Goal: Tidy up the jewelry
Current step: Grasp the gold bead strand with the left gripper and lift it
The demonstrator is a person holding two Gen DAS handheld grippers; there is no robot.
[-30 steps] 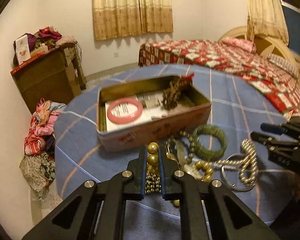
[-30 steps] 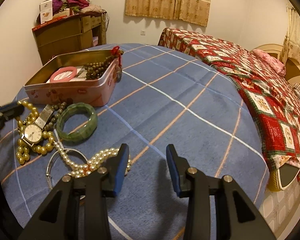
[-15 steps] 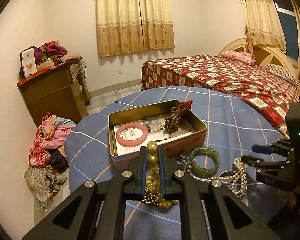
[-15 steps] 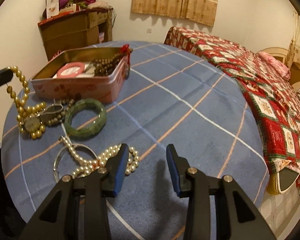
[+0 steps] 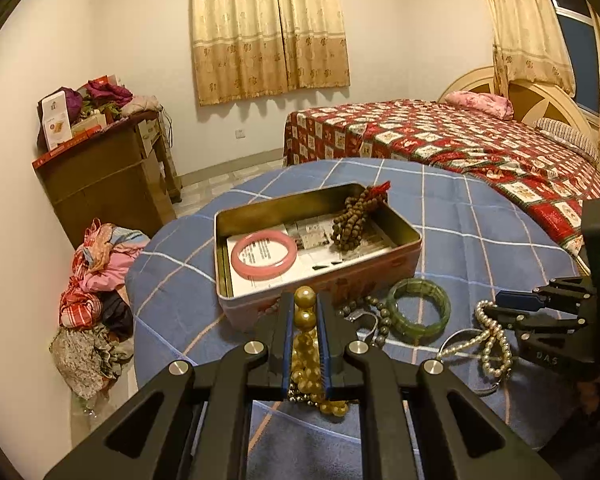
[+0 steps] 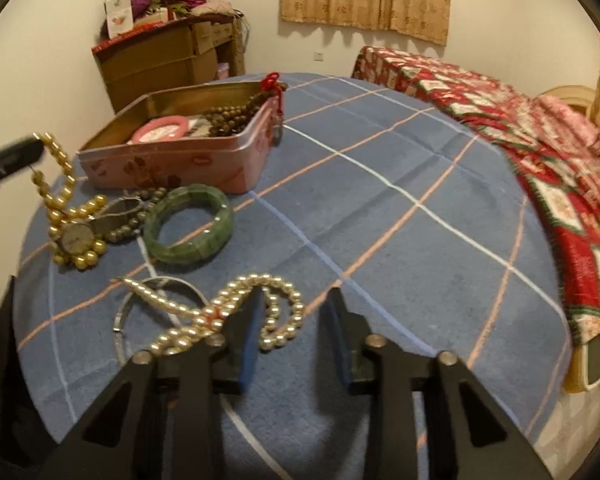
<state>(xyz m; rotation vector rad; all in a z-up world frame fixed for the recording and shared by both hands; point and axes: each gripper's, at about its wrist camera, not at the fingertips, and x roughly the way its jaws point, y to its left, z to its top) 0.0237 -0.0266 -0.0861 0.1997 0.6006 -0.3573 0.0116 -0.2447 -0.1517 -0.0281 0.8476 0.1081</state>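
The desk [image 6: 380, 208], round under a blue checked cloth, carries all the jewelry, with the pink tin [image 5: 320, 276] toward its far left side. Against a second ago the left view has pulled back and up — the tin looks smaller and more of the room shows — so the left tongs [image 5: 305, 320] have lifted. They are clamped nearly shut on the gold bead necklace [image 5: 305, 310], which now rises off the cloth in the right view, its lower loops still lying around the watch [image 6: 76, 236]. That suggests the necklace is on its way to the tin, just ahead of the left tongs.

In the tin already lie a pink bangle [image 5: 265, 254] and a brown bead string [image 5: 350, 220] draped over the far rim. The green bangle [image 6: 190, 228] sits on the cloth just beside the tin's near wall.

The right tongs [image 6: 292, 336] have just been closing — the gap is narrower than before, yet still partly open. The pearl necklace [image 6: 236, 308] now lies under and beside the left finger, with some pearls in the gap; the pads do not press on it yet. It lies across a thin silver ring [image 6: 126, 312], so a grip here could drag both.
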